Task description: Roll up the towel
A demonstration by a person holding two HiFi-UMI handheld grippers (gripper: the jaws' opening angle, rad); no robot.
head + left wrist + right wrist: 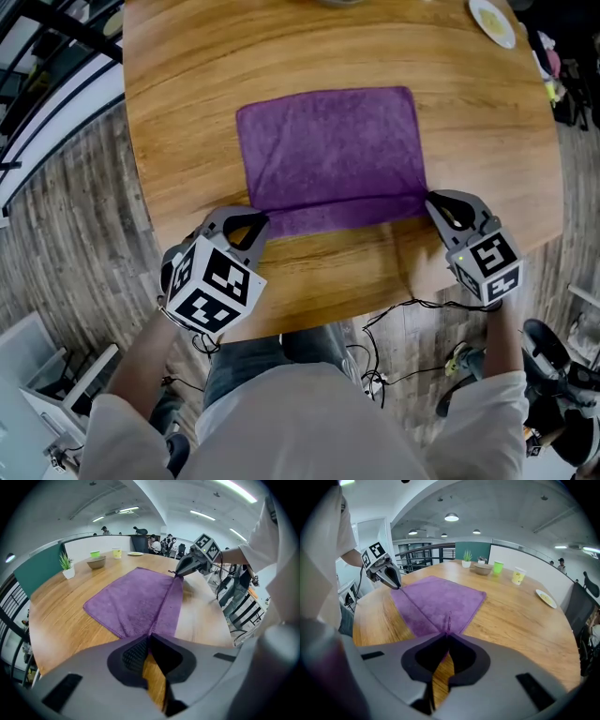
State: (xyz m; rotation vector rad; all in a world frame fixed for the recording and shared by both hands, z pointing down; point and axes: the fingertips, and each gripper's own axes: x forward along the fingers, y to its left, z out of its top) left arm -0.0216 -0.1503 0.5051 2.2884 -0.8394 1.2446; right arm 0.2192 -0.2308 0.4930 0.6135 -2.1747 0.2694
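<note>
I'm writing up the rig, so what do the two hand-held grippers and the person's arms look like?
The left hand-held gripper and right hand-held gripper are grey plastic with dark pads inside tapering jaws; each carries a white cube printed with black square markers. A thin black cable hangs below the right one. The person wears white sleeves.

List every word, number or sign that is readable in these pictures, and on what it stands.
No text can be read.
Cubes on left gripper and right gripper: only black-and-white square markers, no letters.
The towel: no label shows.
The yellow cup: print, if any, too small.
</note>
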